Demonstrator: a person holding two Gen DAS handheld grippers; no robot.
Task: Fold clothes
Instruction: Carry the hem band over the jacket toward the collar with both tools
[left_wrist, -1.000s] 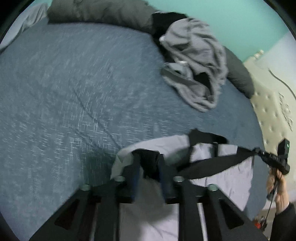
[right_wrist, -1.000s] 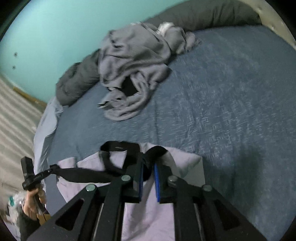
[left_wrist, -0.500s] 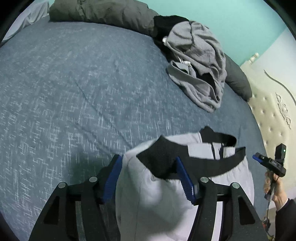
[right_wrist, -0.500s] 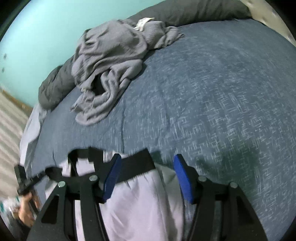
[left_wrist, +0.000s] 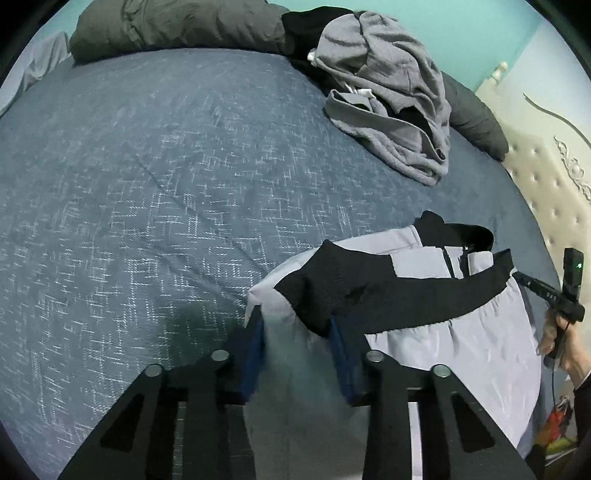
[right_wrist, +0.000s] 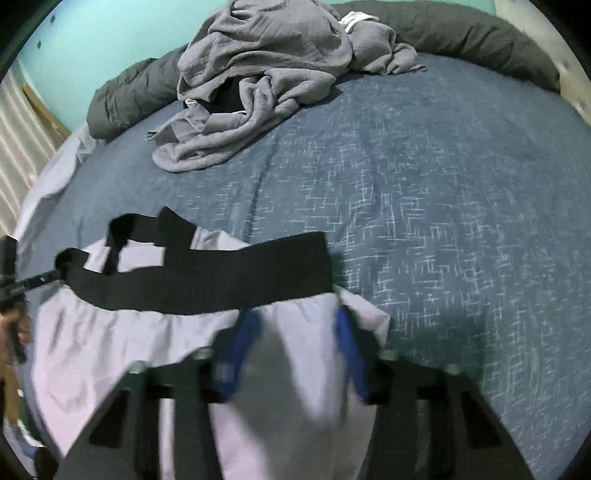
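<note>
A pale lilac garment (left_wrist: 454, 332) with a black waistband (left_wrist: 406, 295) lies spread at the near edge of the blue bedspread (left_wrist: 147, 184). My left gripper (left_wrist: 297, 339) stands over its left corner. The jaws are closing with pale fabric between the blue pads, which do not visibly pinch it. In the right wrist view the garment (right_wrist: 110, 332) and waistband (right_wrist: 207, 280) stretch to the left. My right gripper (right_wrist: 297, 332) is at the right corner, jaws closing, with blurred fabric in the gap. A hand (left_wrist: 557, 339) holds that gripper at the left wrist view's right edge.
A heap of grey clothes (left_wrist: 388, 92) lies at the far side of the bed, against a dark rolled duvet (left_wrist: 177, 22). A cream tufted headboard (left_wrist: 546, 177) borders the bed on the right. A teal wall stands behind.
Both grippers let go of the black waistband, opened wide, then narrowed again. Both hands sank toward the bed. The waistband went from stretched taut to slack on the bedspread.
</note>
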